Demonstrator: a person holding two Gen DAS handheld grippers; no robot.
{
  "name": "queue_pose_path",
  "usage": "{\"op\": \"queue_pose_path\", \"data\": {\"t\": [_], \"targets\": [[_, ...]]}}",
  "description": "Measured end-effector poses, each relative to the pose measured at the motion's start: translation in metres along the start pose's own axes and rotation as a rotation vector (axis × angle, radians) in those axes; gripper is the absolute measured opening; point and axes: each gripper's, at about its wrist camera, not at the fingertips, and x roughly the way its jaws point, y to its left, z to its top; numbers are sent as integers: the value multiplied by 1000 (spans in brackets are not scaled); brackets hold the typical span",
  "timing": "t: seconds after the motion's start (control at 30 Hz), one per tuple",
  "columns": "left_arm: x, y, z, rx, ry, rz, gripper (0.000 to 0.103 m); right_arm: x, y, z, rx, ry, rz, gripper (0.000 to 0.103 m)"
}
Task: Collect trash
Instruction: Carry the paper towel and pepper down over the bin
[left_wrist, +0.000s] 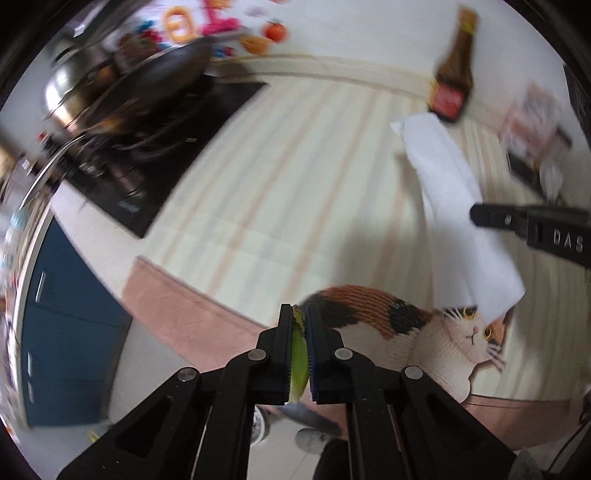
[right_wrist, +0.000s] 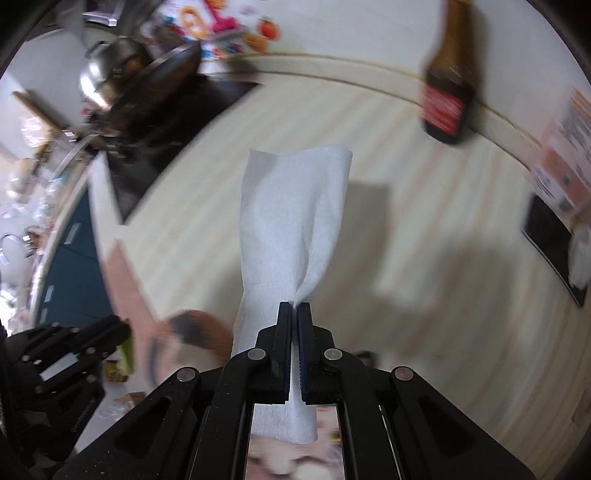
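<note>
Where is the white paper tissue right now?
The white paper tissue hangs pinched in the right hand-held gripper, above the striped tablecloth, in both views.

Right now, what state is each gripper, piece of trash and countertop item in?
Left gripper: shut on the green scrap.
Right gripper: shut on the white tissue, which hangs off the counter.
Brown bottle: upright, capped.
Steel pot: on the black stove.

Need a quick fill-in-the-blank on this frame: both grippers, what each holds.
The left gripper is shut on a ___ scrap.
The right gripper is shut on a white ___.
The mat shows a calico ___.
The brown bottle has a ___ label.

Missing: green; tissue; cat; red
</note>
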Motion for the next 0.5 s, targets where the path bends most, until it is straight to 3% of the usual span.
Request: {"op": "queue_pose_path", "data": {"t": [0.23, 0.37, 0.5], "targets": [[-35, 111, -42, -305, -30, -2, 4, 6, 120, 16, -141, 48, 174, 3], [-28, 198, -110, -554, 21, 36, 4, 45, 197, -7, -253, 144, 252, 3], [-5, 270, -198, -797, 93, 63, 4, 105, 288, -55, -389, 289, 308, 3]]}}
